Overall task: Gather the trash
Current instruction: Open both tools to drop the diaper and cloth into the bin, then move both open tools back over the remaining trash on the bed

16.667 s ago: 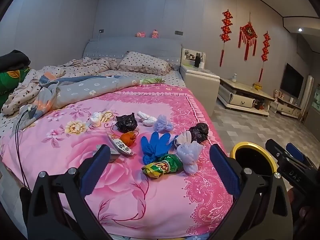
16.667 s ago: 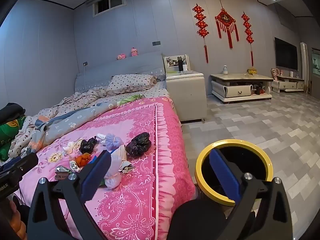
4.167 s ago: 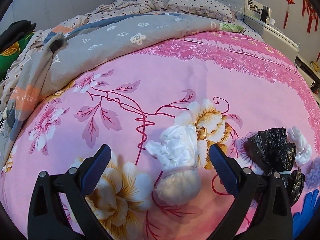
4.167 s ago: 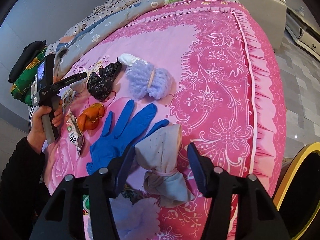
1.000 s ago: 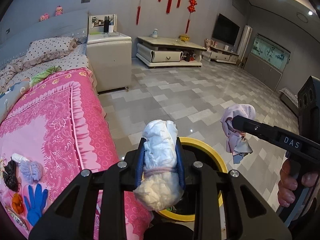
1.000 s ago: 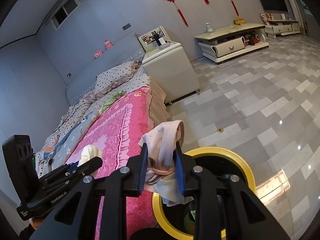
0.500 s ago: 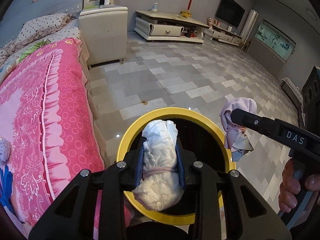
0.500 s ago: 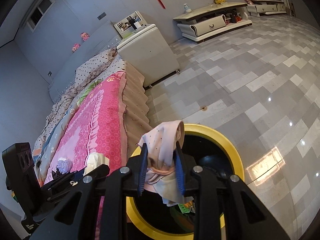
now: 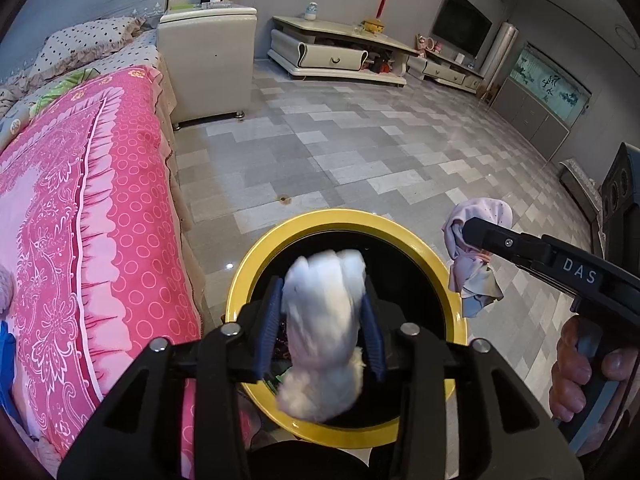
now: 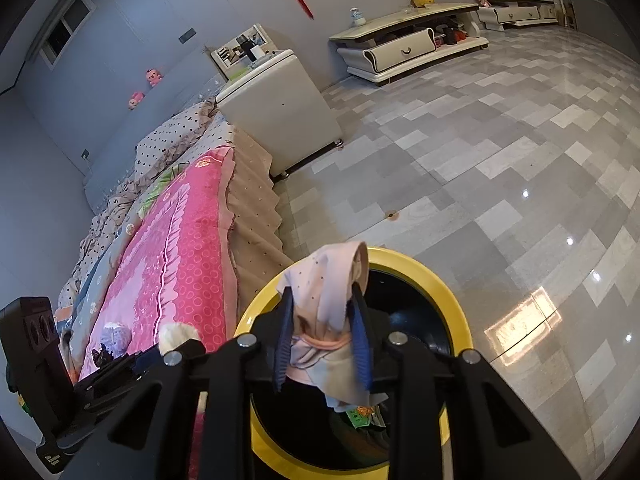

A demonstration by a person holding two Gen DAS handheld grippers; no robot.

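The left claw (image 9: 322, 330) hangs over the mouth of the bin (image 9: 256, 264), its jaws opening, with the white bundle (image 9: 324, 332) between them; the bundle looks blurred and the blue pads (image 9: 269, 332) stand just off its sides, so the grip is letting go. The right claw (image 10: 322, 340) hovers above the same yellow-rimmed bin (image 10: 432, 276), its jaws also opening, yet its blue pads (image 10: 362, 340) press the sides of the pale pink cloth bundle (image 10: 328, 292), which droops toward the black inside of the bin. In the left wrist view that bundle (image 9: 476, 256) hangs from the right claw's tip just beside the bin's rim, and a hand (image 9: 588, 368) wraps the handle. Some scraps lie at the bottom of the bin. Beside the bin is the bed with its pink cover (image 9: 80, 208). Beyond, a grey tiled floor (image 9: 360, 152) runs to a cream nightstand (image 9: 208, 60) and a low cabinet (image 9: 336, 52) by the wall
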